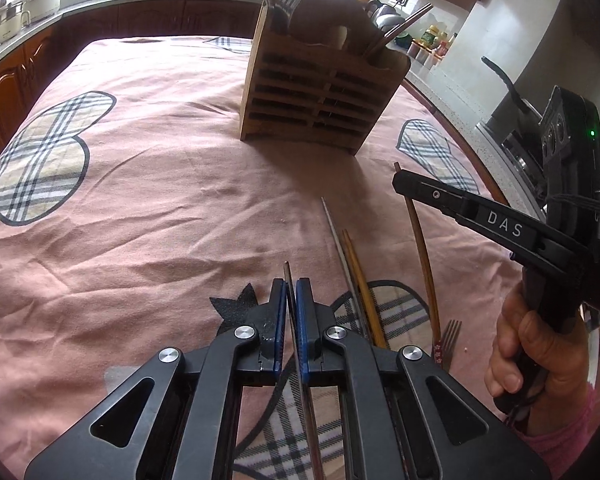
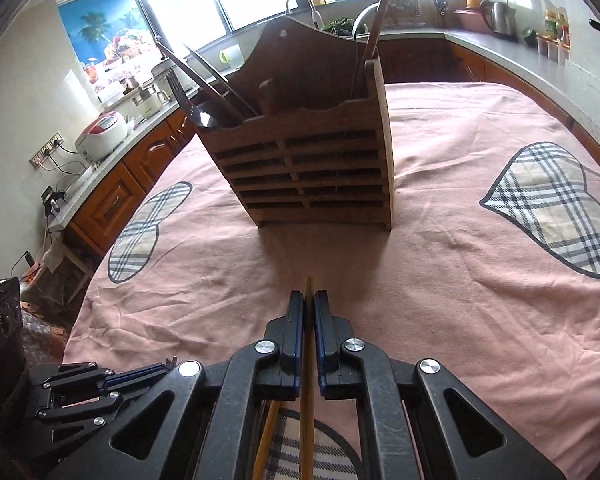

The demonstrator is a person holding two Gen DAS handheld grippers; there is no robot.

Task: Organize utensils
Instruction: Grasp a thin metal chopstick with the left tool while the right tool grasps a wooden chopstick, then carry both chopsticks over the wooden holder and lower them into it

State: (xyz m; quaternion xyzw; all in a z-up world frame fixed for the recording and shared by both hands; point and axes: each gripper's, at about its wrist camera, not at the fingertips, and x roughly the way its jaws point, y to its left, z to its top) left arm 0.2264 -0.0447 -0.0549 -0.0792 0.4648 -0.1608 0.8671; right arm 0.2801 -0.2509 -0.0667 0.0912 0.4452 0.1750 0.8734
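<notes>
A slatted wooden utensil holder (image 1: 320, 92) (image 2: 308, 168) stands upright on the pink cloth, with several utensils sticking out of its top. In the left wrist view my left gripper (image 1: 291, 288) is shut on a thin dark metal chopstick (image 1: 286, 270), whose tip pokes past the blue pads. My right gripper (image 2: 309, 300) is shut on a brown wooden chopstick (image 2: 307, 420), in front of the holder. From the left wrist view the right gripper (image 1: 398, 180) is at the right, held by a hand (image 1: 536, 356), with that chopstick (image 1: 422, 240) hanging from it. A silver chopstick (image 1: 336, 236), a light wooden chopstick (image 1: 360, 276) and a fork (image 1: 448, 340) lie on the cloth.
The pink tablecloth (image 1: 140, 208) with plaid hearts covers the table. Wooden kitchen cabinets and a grey counter ring the table, with a rice cooker (image 2: 100, 136), a kettle (image 2: 500, 20) and a black-handled pan (image 1: 508, 92) on the counter. My left gripper (image 2: 140, 374) shows at the right wrist view's lower left.
</notes>
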